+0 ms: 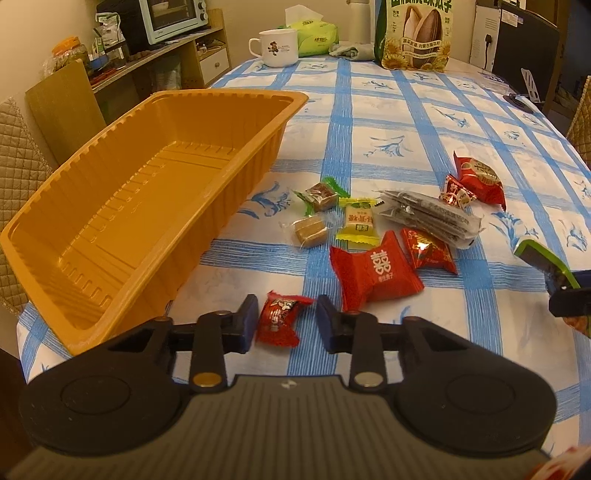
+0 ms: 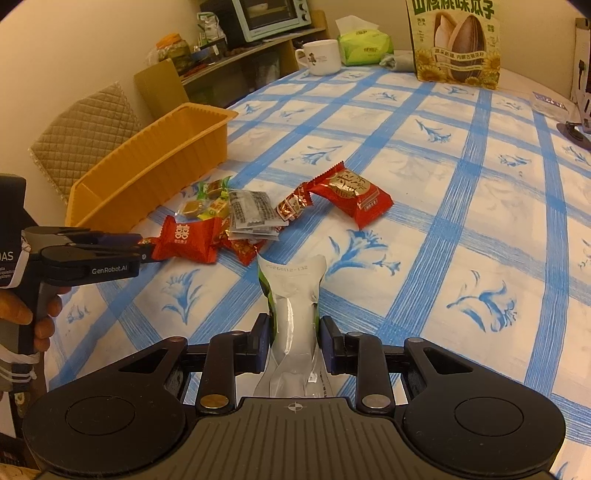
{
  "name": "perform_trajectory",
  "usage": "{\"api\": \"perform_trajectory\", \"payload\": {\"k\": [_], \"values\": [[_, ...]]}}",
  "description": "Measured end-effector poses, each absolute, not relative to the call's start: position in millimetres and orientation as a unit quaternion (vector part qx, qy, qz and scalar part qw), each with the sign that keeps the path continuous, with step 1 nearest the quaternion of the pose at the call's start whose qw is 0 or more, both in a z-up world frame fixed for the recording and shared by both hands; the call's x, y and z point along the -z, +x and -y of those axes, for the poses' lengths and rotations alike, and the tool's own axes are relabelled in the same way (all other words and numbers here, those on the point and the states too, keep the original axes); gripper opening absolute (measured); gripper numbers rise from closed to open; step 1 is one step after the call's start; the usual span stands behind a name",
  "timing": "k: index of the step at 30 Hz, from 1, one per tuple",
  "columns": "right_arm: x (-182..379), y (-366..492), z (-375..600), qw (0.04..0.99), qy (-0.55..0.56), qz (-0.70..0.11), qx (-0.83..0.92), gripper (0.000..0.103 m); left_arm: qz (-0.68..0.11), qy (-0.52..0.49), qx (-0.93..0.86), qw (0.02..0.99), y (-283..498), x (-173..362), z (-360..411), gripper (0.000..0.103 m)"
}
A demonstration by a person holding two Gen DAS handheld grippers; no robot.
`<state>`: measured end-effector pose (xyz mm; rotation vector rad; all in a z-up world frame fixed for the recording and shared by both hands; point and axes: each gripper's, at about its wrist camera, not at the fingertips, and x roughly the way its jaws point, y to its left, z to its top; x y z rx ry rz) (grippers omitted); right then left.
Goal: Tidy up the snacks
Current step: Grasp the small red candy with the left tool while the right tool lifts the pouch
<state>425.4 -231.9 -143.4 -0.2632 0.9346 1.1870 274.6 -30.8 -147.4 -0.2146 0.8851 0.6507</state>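
Note:
An empty orange tray (image 1: 110, 236) stands at the table's left; it also shows in the right wrist view (image 2: 147, 173). A pile of wrapped snacks lies beside it: a big red pack (image 1: 373, 273), green and yellow candies (image 1: 358, 219), grey sachets (image 1: 432, 218), more red packs (image 1: 480, 177). My left gripper (image 1: 286, 321) is open, its fingers either side of a small red candy (image 1: 279, 321) on the cloth. My right gripper (image 2: 293, 341) is shut on a white and green packet (image 2: 293, 314), held above the table.
At the far end stand a white mug (image 1: 275, 46), a green tissue pack (image 1: 314, 33) and a large sunflower-seed bag (image 1: 413, 35). A shelf with a toaster oven (image 1: 170, 16) and a padded chair (image 2: 81, 136) are on the left.

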Motion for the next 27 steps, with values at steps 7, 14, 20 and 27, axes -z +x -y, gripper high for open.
{"api": "perform_trajectory", "payload": {"k": [7, 14, 20, 27], "values": [[139.7, 424.5, 230.5, 0.724, -0.114, -0.421, -0.534, 0.029, -0.42, -0.108, -0.301, 0.849, 269.1, 144.5, 33.7, 0.017], [124.9, 414.2, 224.7, 0.723, -0.108, -0.412, -0.544, 0.029, -0.405, -0.129, -0.301, 0.854, 252.4, 122.6, 41.7, 0.017], [105.1, 396.0, 210.5, 0.714, -0.109, -0.407, -0.559, 0.029, -0.384, -0.143, -0.309, 0.858, 229.2, 88.5, 48.8, 0.017], [78.3, 360.5, 182.6, 0.696, -0.1, -0.406, -0.584, 0.029, -0.364, -0.145, -0.319, 0.863, 199.2, 52.5, 35.6, 0.017]]}}
